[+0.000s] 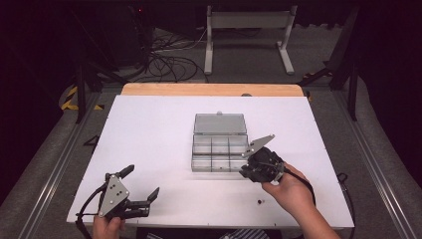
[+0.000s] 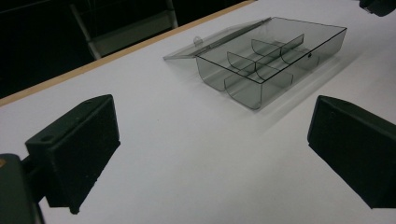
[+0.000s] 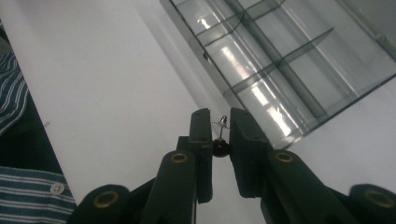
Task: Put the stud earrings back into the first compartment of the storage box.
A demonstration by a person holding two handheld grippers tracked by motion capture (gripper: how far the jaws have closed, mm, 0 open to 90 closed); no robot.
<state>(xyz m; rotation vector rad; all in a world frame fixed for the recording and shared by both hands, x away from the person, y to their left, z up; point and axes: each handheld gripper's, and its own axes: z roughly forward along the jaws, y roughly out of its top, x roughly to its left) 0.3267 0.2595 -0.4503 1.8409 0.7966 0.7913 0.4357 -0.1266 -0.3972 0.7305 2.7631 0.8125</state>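
Right gripper view: right gripper (image 3: 219, 135) pinches a small dark-headed pin (image 3: 221, 140) between near-closed jaws, just beside the clear compartment box (image 3: 280, 60), lid open. Left gripper (image 1: 142, 184) rests spread wide, empty, on white table (image 1: 149, 129).

The table (image 1: 149, 129) had a white top with a bare wooden strip along its far edge. A clear box (image 1: 219, 149) with compartments sat on it right of centre, its lid (image 1: 219, 123) lying open flat on the far side. A small dark item (image 1: 259, 201) lay near the front edge.
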